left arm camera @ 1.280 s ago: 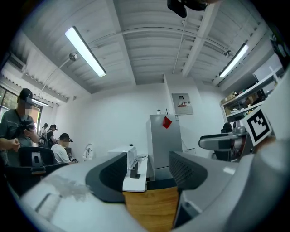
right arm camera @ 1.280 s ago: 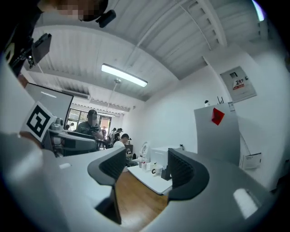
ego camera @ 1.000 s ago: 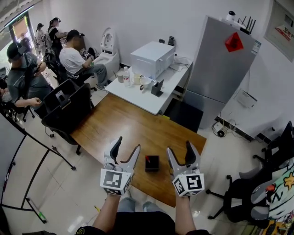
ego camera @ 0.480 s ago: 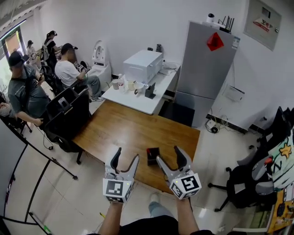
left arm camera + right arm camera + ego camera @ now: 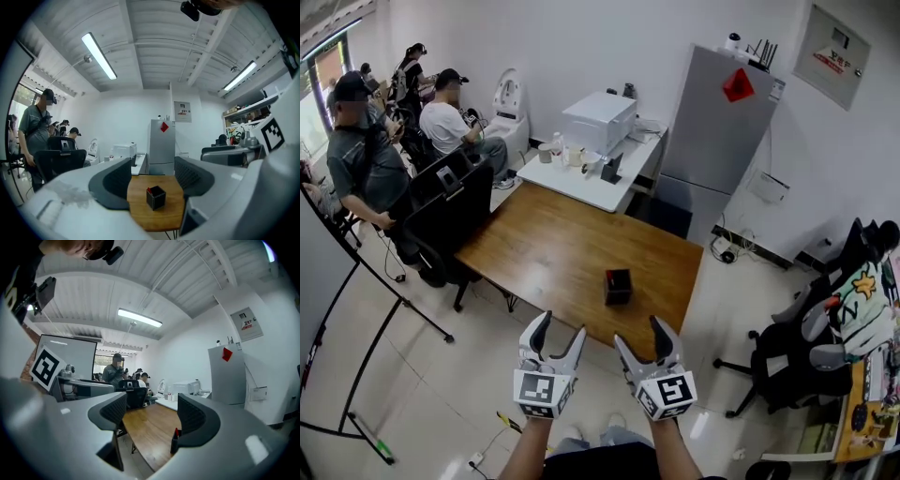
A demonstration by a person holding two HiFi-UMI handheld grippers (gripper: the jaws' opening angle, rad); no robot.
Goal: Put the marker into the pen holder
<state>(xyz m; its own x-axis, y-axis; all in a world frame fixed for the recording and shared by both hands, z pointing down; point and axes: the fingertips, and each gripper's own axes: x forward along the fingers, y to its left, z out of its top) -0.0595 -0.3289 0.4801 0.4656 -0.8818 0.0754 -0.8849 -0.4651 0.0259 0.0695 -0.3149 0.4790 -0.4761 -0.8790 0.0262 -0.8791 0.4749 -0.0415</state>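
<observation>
Head view: left gripper (image 5: 559, 328) and right gripper (image 5: 642, 335) hung off the bench (image 5: 546, 251), fingers spread and empty. The red-tipped marker (image 5: 149, 190) stood inside the black pen holder (image 5: 618, 286) on the bench. It was probably light, rigid and slick, best pinched at its exposed top.

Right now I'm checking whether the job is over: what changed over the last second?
The left gripper and right gripper drew back from beside the pen holder, past the table edge. Nothing was taken or let go. Both stay open and empty; the holder stays put on the table.
</observation>
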